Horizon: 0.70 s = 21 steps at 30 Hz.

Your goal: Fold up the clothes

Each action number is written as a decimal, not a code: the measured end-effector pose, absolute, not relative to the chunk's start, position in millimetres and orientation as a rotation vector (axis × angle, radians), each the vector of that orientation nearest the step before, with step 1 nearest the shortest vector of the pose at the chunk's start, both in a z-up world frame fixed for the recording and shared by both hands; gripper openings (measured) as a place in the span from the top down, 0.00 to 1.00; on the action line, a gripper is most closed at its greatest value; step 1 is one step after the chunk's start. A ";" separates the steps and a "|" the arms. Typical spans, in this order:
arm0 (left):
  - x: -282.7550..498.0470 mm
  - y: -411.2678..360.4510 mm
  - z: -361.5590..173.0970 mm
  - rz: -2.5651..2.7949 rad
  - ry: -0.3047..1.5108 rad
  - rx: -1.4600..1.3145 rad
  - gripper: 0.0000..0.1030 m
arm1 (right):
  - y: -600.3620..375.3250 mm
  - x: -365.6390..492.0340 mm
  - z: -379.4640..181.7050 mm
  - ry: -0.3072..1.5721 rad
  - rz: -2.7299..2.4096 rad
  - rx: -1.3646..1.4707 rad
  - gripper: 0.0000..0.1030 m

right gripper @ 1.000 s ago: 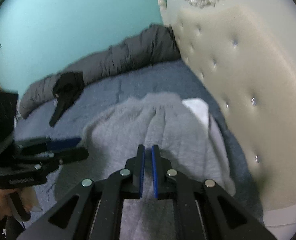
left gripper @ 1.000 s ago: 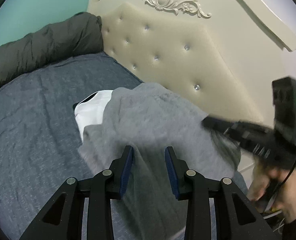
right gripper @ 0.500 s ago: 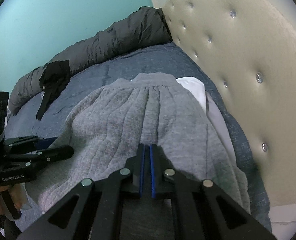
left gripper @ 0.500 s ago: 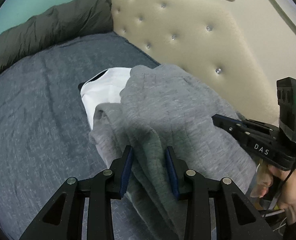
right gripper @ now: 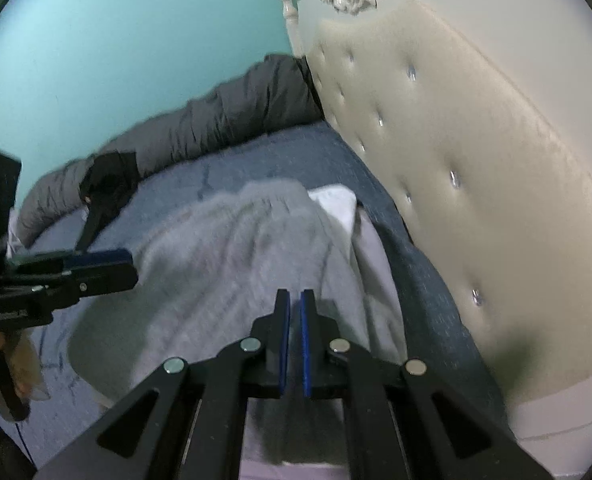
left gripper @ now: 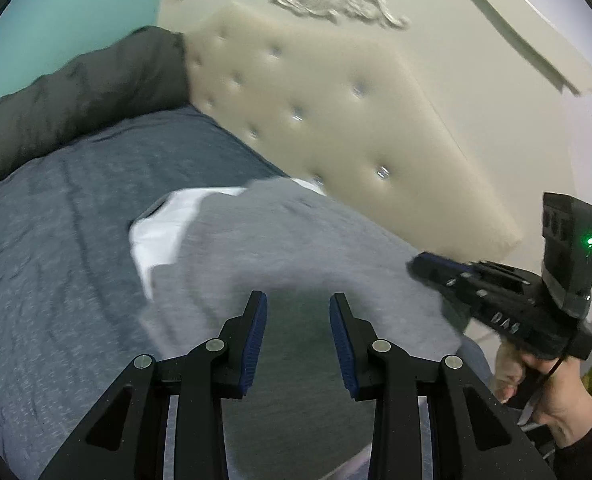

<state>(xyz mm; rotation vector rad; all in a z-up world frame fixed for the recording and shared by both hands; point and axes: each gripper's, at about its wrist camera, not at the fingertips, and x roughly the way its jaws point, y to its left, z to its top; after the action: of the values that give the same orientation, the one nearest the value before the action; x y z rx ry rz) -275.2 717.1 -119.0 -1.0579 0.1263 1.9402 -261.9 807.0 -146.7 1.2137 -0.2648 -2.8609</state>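
Two hand-held black tongs with blue pads hover over a light grey knitted garment (left gripper: 280, 248) spread on a bed covered in a blue-grey heathered bedspread (left gripper: 56, 240). The left tongs (left gripper: 298, 320) stand wide apart with nothing between the pads, the grey garment lying just ahead of and beneath them. The right tongs (right gripper: 292, 312) are drawn narrow, only a thin gap between the pads; whether any cloth is pinched there cannot be told. The grey garment's gathered edge (right gripper: 272, 192) lies ahead of the right tongs, and a white folded cloth (right gripper: 336, 200) peeks out from under it on the far side, ahead and to the right. From the left tongs' view the same white cloth (left gripper: 156, 232) shows ahead and to the left. A cream button-tufted headboard (right gripper: 456, 160) runs along the right of both tongs. A dark grey quilted duvet (right gripper: 216, 128) is bunched beyond the garment, against a turquoise wall (right gripper: 136, 40). No containers are in view.
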 end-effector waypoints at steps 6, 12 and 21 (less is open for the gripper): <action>-259.2 737.9 -148.4 1.912 0.210 -1.093 0.65 | 811.5 -258.2 -171.8 -0.309 -2.843 1.261 0.97; -251.1 741.1 -143.0 1.929 0.237 -1.085 0.65 | 818.4 -247.2 -160.4 -0.359 -2.879 1.199 0.98; -232.5 745.3 -131.4 1.921 0.253 -1.033 0.65 | 819.2 -227.2 -152.6 -0.311 -2.923 1.189 0.97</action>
<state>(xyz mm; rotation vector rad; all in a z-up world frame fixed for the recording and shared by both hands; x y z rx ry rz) -232.5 745.3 -131.4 -1.0331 0.2526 1.9209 -227.2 819.2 -152.6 1.1888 -0.3112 -2.9233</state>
